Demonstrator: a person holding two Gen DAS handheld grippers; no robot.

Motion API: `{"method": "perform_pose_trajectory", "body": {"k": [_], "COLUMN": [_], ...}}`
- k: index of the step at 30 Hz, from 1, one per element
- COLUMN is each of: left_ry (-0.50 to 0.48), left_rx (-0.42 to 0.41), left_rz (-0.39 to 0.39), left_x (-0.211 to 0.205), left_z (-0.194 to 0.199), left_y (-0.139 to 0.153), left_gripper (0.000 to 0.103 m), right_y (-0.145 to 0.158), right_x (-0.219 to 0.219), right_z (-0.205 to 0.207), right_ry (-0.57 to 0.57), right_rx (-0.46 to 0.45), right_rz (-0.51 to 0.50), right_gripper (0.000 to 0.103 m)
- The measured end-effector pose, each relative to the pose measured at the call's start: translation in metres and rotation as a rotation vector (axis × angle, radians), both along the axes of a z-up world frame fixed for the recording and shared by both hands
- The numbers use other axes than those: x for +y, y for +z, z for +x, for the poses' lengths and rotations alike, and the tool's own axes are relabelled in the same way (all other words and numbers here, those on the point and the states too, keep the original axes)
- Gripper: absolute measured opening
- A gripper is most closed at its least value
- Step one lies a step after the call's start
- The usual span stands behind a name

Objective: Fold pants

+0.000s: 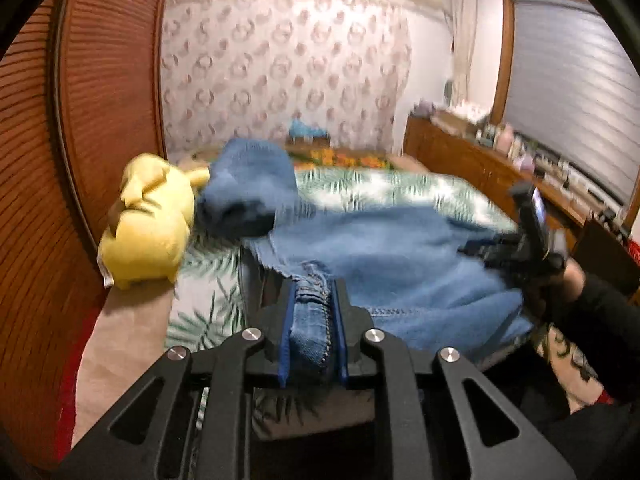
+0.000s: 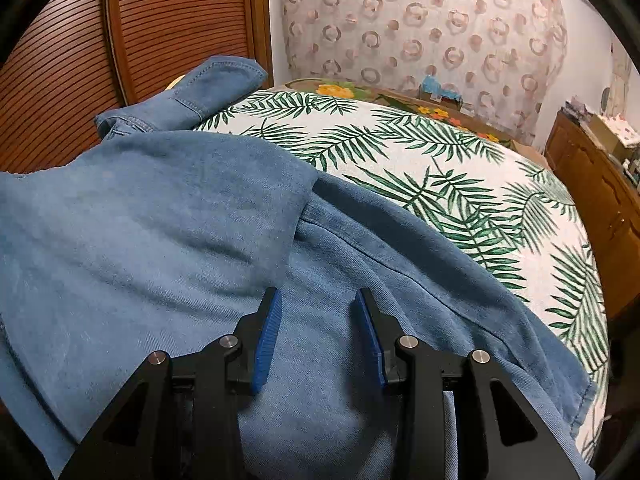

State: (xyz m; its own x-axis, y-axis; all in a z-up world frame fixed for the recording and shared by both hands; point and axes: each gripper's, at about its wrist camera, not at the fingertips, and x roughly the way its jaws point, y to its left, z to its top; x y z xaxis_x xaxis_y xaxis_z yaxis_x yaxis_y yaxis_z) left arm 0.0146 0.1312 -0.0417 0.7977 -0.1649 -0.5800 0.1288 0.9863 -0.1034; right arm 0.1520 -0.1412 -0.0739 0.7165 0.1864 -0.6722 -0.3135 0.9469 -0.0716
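Blue denim pants [image 1: 380,252] lie spread over a bed. In the left wrist view my left gripper [image 1: 314,286] is shut on a stitched seam edge of the pants, and the bunched cloth fills the gap between its blue pads. That edge hangs lifted above the bed. In the right wrist view my right gripper [image 2: 317,296] stands open just above the flat denim [image 2: 160,220], its pads apart with nothing pinched. One end of the pants [image 2: 208,84] is rumpled at the far left.
The bed has a palm-leaf cover [image 2: 460,184]. A yellow plush toy [image 1: 148,224] lies at its left edge beside a brown louvred door [image 1: 100,100]. A wooden sideboard [image 1: 480,160] with small items runs along the right. A dark sleeve [image 1: 600,308] shows at the right.
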Motion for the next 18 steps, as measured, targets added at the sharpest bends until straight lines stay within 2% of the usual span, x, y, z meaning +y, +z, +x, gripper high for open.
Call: {"method": "perform_pose_trajectory", "body": {"k": [5,10,12,14,16,17,18], "left_ry": [0.016,0.02,0.026,0.029,0.031,0.032,0.032], "left_rx": [0.067,0.083,0.081,0.074,0.065,0.069,0.073], "left_rz": [-0.018,-0.023,-0.016,-0.017,-0.024,-0.026,-0.025], "left_x": [0.005,0.004,0.004,0.006,0.007,0.008,0.008], "left_z": [0.0,0.001,0.002,0.003,0.004,0.005,0.006], "left_y": [-0.026,-0.03,-0.029,-0.028,-0.026,-0.026,-0.026], "left_gripper": [0.019,0.023,0.03,0.048,0.061,0.074,0.08], "right_y": [0.02,0.028,0.026,0.023,0.018,0.014,0.011], "right_x": [-0.005,-0.008,-0.008,-0.008,-0.009,-0.01,-0.01], "right_z": [-0.036,-0.071,-0.08,-0.085,-0.087,-0.089,-0.089], "right_ry": [0.058,0.114,0.13,0.138,0.136,0.135,0.131], "right_rx": [-0.013,-0.002,0.009,0.02,0.036,0.041,0.045], "right_rz": [0.051,0.108,0.132,0.14,0.147,0.146,0.139], "right_gripper": [0.039,0.039,0.039,0.039,0.039,0.039,0.039]}}
